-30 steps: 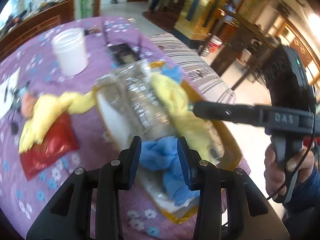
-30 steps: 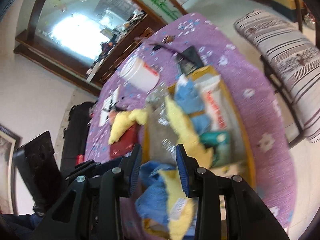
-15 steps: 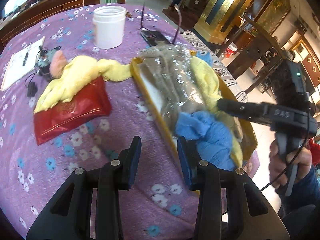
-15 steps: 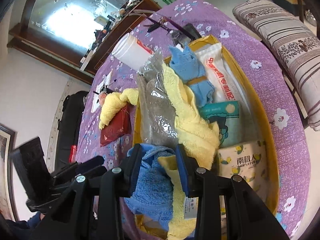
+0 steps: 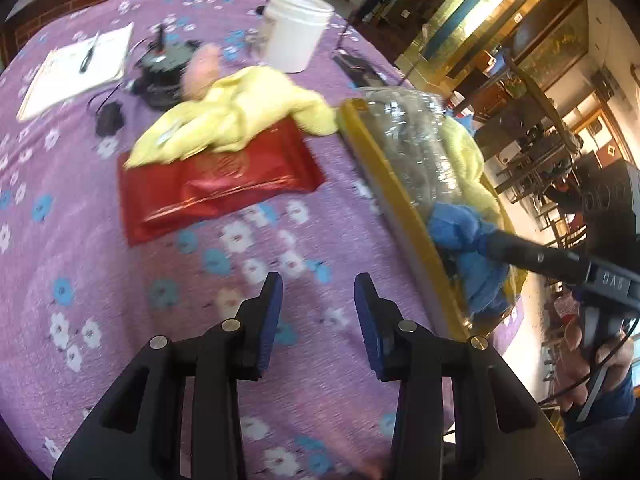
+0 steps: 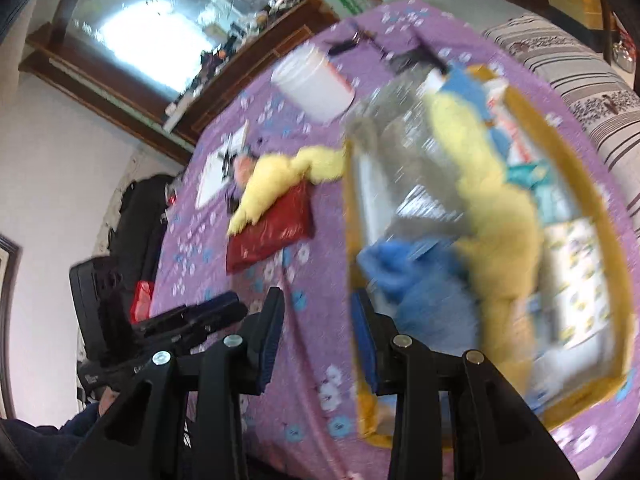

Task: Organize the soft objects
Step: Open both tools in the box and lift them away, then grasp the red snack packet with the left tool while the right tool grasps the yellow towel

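Note:
A yellow-rimmed tray (image 5: 392, 184) (image 6: 350, 216) holds a blue towel (image 5: 464, 236) (image 6: 420, 288), a yellow towel (image 5: 464, 148) (image 6: 492, 184) and a clear plastic bag (image 5: 408, 132). Another yellow towel (image 5: 240, 120) (image 6: 280, 176) lies on the purple tablecloth, partly over a red packet (image 5: 216, 188) (image 6: 272, 228). My left gripper (image 5: 318, 308) hovers over bare cloth left of the tray, open by a narrow gap with nothing in it. My right gripper (image 6: 316, 320) is open the same way, astride the tray's near left rim. In the left wrist view its finger (image 5: 520, 248) overlaps the blue towel.
A white jar (image 5: 296, 28) (image 6: 312, 80), a notebook (image 5: 76, 68), a black device (image 5: 160, 76) with cables and a pink soft thing (image 5: 204, 68) sit farther back. Tissue packs (image 6: 576, 272) fill the tray's right side. A striped cushion (image 6: 580, 80) lies beyond the table.
My left gripper has swung left from over the tray's towels to the bare tablecloth. My right gripper has shifted left from above the blue and yellow towels to the tray's rim. Neither gap changed.

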### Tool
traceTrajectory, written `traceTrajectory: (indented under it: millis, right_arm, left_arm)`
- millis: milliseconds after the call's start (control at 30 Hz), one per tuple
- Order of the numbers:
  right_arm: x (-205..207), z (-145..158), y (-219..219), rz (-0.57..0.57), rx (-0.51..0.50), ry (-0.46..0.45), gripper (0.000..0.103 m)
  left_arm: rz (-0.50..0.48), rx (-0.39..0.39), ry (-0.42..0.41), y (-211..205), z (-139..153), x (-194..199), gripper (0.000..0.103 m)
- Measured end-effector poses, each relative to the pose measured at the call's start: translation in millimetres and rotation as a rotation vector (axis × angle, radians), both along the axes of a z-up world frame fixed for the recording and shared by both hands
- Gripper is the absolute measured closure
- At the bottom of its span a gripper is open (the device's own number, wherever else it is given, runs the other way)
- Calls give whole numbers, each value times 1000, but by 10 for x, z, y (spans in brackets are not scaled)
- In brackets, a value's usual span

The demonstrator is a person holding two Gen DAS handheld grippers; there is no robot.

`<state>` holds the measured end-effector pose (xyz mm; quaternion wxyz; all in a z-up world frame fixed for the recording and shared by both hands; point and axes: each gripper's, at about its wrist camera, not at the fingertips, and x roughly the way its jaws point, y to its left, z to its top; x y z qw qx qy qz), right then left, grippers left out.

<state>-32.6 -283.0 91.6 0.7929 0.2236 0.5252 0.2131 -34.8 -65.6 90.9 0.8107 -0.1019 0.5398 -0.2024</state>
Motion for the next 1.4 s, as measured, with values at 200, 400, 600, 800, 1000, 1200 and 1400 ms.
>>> traceTrajectory:
  millis: [200, 400, 600, 800, 1000, 1200, 1400]
  right_arm:
    - [74, -80, 344, 2, -37, 42, 63]
    - [419, -39, 737, 1, -59, 38, 43]
    - [1010, -67, 1182, -4, -146, 17, 42]
    - [1567, -435, 1298, -110, -207, 99, 41]
    - [1818, -669, 1304, -129, -191, 127, 44]
    - [1536, -657, 1335, 9, -173, 127, 58]
    - [873, -671, 1456, 172, -80, 182, 58]
  left_arm:
    - [54, -22, 6, 424, -60, -118, 66]
    - [110, -7, -8, 879, -66, -302, 66]
    - [155, 26, -38, 1303, -13, -502, 66]
    - [221, 50, -20, 1709, -61, -672, 66]
    - [278, 36, 8, 1941, -127, -713, 66]
    - [248, 33, -2, 1834, -108, -603, 66]
    - [175, 22, -26, 1599, -11, -424, 66]
